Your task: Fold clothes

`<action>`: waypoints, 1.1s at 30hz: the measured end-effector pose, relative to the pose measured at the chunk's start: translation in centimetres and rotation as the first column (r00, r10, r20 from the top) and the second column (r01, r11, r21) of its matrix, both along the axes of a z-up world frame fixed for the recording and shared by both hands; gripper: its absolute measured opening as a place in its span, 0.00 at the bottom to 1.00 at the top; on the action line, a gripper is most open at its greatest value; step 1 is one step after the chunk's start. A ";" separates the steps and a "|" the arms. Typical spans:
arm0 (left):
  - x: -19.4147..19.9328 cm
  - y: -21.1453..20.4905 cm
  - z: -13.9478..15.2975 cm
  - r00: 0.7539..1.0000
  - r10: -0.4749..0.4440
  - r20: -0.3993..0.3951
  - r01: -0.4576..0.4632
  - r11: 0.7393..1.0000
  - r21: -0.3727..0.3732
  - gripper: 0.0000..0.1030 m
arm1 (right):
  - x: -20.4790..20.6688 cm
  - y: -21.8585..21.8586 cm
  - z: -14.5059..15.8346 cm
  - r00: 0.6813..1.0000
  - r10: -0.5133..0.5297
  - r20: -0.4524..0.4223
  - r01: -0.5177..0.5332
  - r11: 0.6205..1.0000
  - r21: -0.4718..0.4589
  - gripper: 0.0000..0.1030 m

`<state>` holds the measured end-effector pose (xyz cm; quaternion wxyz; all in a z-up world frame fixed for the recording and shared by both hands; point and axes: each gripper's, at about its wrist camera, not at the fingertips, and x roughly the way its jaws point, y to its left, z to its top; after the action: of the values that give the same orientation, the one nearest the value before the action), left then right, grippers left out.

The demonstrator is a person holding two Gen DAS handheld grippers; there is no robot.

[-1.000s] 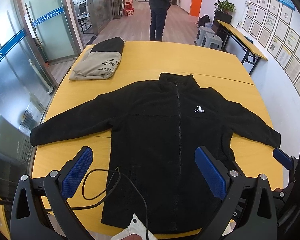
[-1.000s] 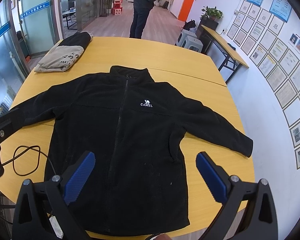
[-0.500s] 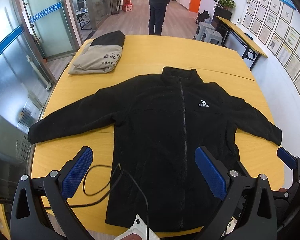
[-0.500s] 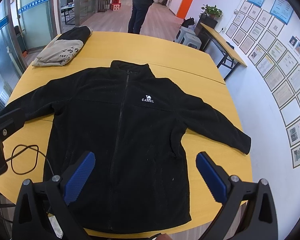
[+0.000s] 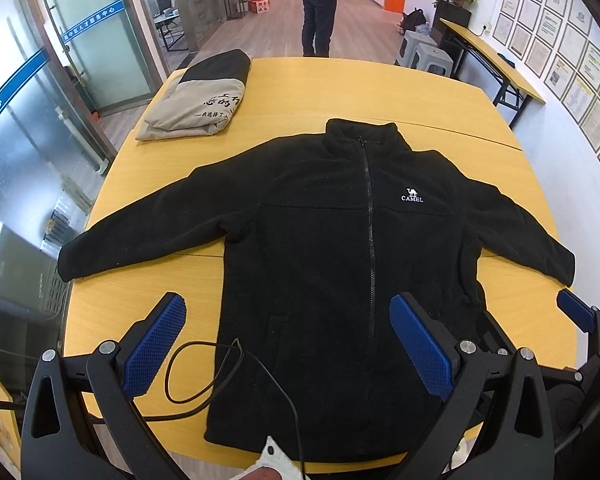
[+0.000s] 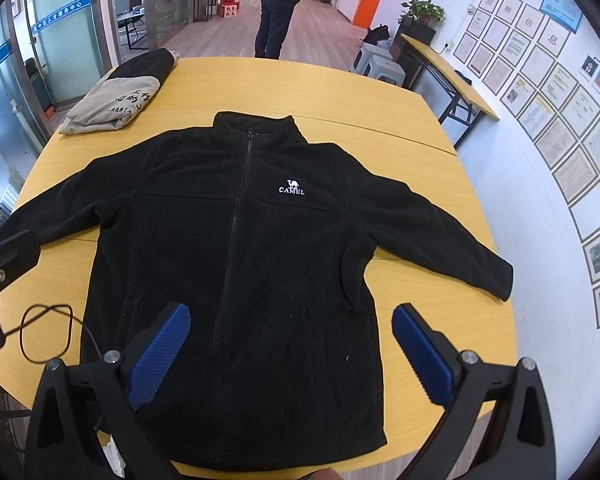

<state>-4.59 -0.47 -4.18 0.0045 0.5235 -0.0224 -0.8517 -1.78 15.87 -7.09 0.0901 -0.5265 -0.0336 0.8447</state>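
A black fleece jacket (image 5: 340,248) with a white CAMEL logo lies flat and zipped on the yellow table (image 5: 380,92), both sleeves spread out; it also shows in the right wrist view (image 6: 244,248). My left gripper (image 5: 288,344) is open and empty, held above the jacket's lower left hem. My right gripper (image 6: 292,356) is open and empty above the lower right hem. The right gripper's blue fingertip (image 5: 576,312) shows at the left view's right edge.
A folded beige and black garment (image 5: 204,100) lies at the table's far left corner. A thin black cable (image 5: 204,372) loops on the table by the jacket's left hem. A person (image 5: 320,4) stands beyond the far edge. Stools and a side table stand at the right wall.
Both grippers have pulled back and risen a little, so the jacket looks smaller and farther. The jacket itself has not moved. Both stay open.
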 end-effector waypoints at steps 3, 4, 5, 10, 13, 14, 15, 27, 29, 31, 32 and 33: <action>-0.6 1.2 0.1 1.000 0.029 -0.005 -0.029 0.999 -0.016 1.00 | -0.9 1.6 -0.3 1.000 0.015 -0.007 -0.015 0.999 -0.030 1.00; -0.8 1.7 0.1 0.999 0.037 -0.004 -0.037 0.999 -0.022 1.00 | -1.2 2.3 -0.5 1.000 0.020 -0.010 -0.020 0.999 -0.040 1.00; -0.9 2.2 0.0 0.999 0.044 -0.002 -0.044 0.999 -0.028 1.00 | -1.5 3.0 -0.6 1.000 0.022 -0.013 -0.022 0.998 -0.051 1.00; -2.3 6.2 -1.4 0.999 0.027 0.033 -0.024 0.997 -0.080 1.00 | -2.8 6.9 -1.9 1.000 0.016 -0.018 -0.017 0.997 -0.075 1.00; -3.4 9.0 -2.8 0.998 0.018 0.058 -0.011 0.993 -0.114 1.00 | -3.4 9.8 -3.2 1.000 0.000 -0.007 -0.001 0.996 -0.085 1.00; -3.6 9.9 -3.2 0.998 0.012 0.065 -0.005 0.993 -0.114 1.00 | -3.5 10.8 -3.6 1.000 -0.006 -0.002 0.006 0.996 -0.089 1.00; -3.9 10.8 -3.7 0.997 0.007 0.073 0.002 0.993 -0.114 1.00 | -3.5 11.9 -4.1 1.000 -0.015 0.004 0.015 0.996 -0.093 1.00; -7.7 21.1 -7.6 0.984 -0.114 0.134 0.125 0.989 -0.079 1.00 | -3.8 24.1 -7.6 0.989 -0.137 0.048 0.141 0.986 -0.092 1.00; -8.0 21.7 -7.2 0.986 -0.113 0.122 0.121 0.991 -0.065 1.00 | -3.9 25.1 -7.4 0.988 -0.147 0.044 0.150 0.985 -0.081 1.00; -8.4 21.8 -6.8 0.988 -0.107 0.113 0.114 0.992 -0.054 1.00 | -4.1 25.7 -7.0 0.988 -0.148 0.036 0.151 0.986 -0.076 1.00; -8.7 22.0 -6.7 0.988 -0.110 0.106 0.116 0.992 -0.051 1.00 | -4.2 25.9 -6.8 0.988 -0.149 0.031 0.151 0.985 -0.081 1.00; -9.0 22.1 -6.6 0.989 -0.113 0.100 0.118 0.992 -0.048 1.00 | -4.4 26.2 -6.6 0.988 -0.154 0.022 0.156 0.983 -0.093 1.00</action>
<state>-13.57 21.65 -10.80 -0.0317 0.5617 -0.0758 -0.8232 -6.13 42.10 -13.68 0.1304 -0.5374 0.0467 0.8319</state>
